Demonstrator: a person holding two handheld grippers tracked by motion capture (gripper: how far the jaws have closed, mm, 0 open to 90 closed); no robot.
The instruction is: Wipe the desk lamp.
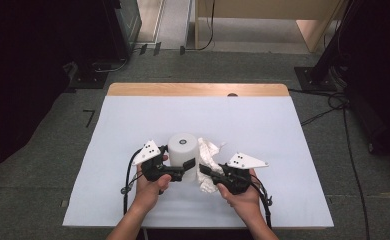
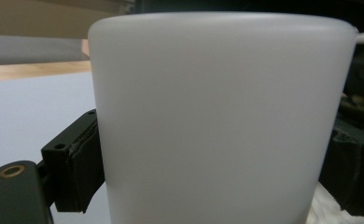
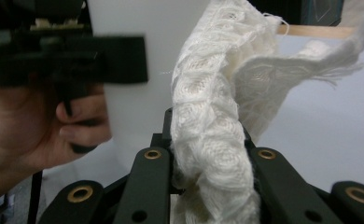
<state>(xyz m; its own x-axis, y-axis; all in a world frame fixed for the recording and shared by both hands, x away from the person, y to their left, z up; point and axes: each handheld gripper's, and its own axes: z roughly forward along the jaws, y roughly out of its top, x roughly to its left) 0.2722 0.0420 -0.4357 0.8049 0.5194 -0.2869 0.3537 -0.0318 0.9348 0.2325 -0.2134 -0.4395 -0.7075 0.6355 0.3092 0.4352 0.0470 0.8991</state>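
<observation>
Holding the white cup (image 1: pixel 183 150) steady, the left tongs (image 1: pixel 184 169) pinch its sides. The right tongs (image 1: pixel 206 171) pinch a white cloth (image 3: pixel 208 135) beside it; wiping looks barely started.

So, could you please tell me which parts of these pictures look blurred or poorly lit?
In the left gripper view the white cup is so close it looks soft and featureless. In the right gripper view the cloth is sharp, while the left tool and hand behind are blurred. In the high view the table is evenly lit and the side edges are dark.
</observation>
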